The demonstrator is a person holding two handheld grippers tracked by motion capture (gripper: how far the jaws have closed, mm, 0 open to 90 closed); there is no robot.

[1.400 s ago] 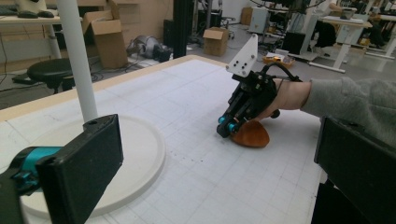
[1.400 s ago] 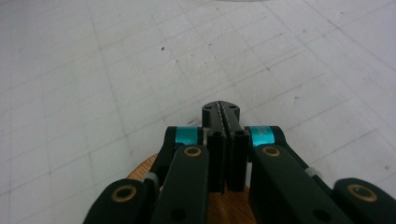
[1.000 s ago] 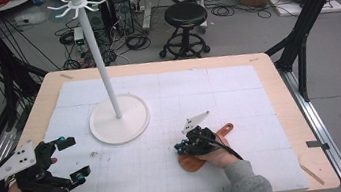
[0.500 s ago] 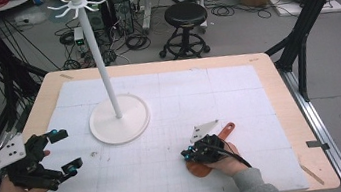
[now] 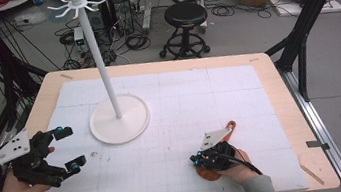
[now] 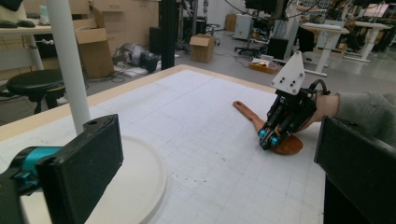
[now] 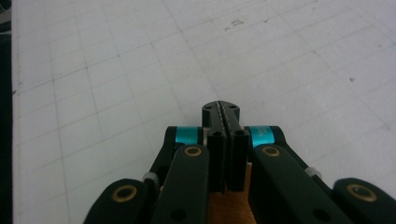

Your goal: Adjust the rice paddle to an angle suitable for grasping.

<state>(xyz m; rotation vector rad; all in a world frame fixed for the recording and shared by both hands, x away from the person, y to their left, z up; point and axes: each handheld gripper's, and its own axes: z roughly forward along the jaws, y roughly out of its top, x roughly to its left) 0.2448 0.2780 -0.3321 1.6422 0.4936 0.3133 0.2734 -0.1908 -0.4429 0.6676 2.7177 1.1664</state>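
- Wooden spoon [image 5: 218,162] lies lower right of the high view, handle toward the upper right
- Right gripper [image 7: 221,112]: its own view shows jaws pressed together above the spoon's brown wood
- Left gripper [image 5: 67,148] at lower left, jaws wide, empty
- White stand [image 5: 120,118] left of centre

Wooden spoon [image 5: 217,157], reddish-brown, lies flat on the white gridded table mat [image 5: 172,126] near the front edge, right of centre. Handle points away toward the far-right corner, its rounded end [image 5: 232,125] clear of the hand. Bowl end [image 6: 288,145] is the nearer end, partly covered. In the right gripper view, brown wood [image 7: 229,207] shows under the closed jaws.
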